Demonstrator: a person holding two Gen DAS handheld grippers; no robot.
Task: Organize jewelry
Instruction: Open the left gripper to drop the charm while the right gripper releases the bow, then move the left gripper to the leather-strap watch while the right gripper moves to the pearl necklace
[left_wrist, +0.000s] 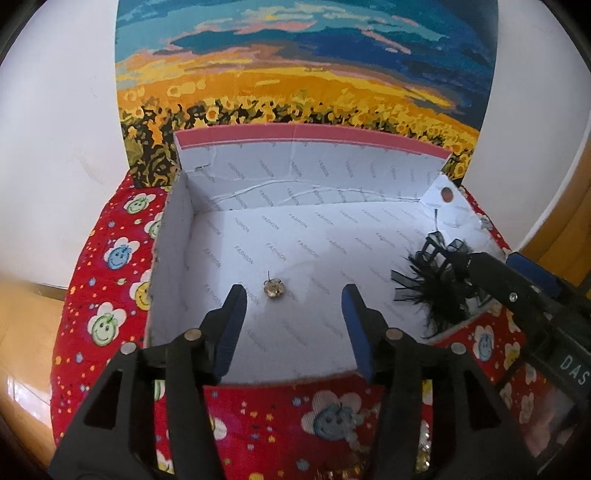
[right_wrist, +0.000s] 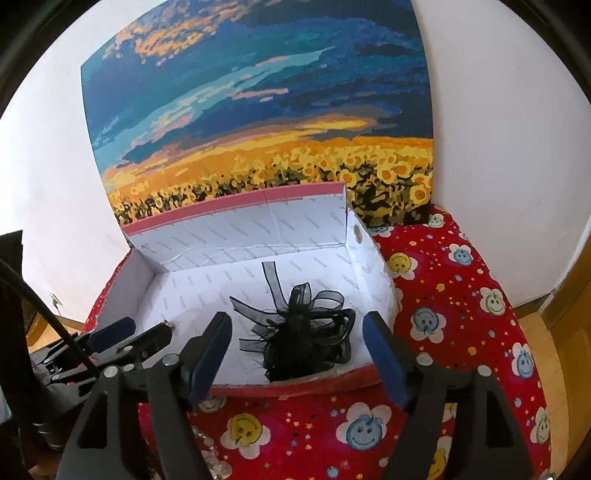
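An open white cardboard box (left_wrist: 184, 236) (right_wrist: 373, 280) printed "FASHION" stands on a red smiley-flower cloth. A small gold flower earring (left_wrist: 273, 287) lies on the box floor at the left. My left gripper (left_wrist: 295, 295) is open and empty just above the box floor, the earring between its fingertips. A black ribbon-and-feather hair piece (right_wrist: 303, 328) (left_wrist: 432, 284) lies in the box's right front corner. My right gripper (right_wrist: 295, 325) is open around it at the box's front wall, with gaps on both sides. The right gripper also shows in the left wrist view (left_wrist: 517, 291).
A sunflower-field painting (left_wrist: 295, 74) (right_wrist: 258, 110) leans on the white wall behind the box. The red cloth (left_wrist: 107, 280) (right_wrist: 461, 314) covers a round surface with wooden floor beyond its edges. Sequined items (left_wrist: 424, 458) lie on the cloth near the front.
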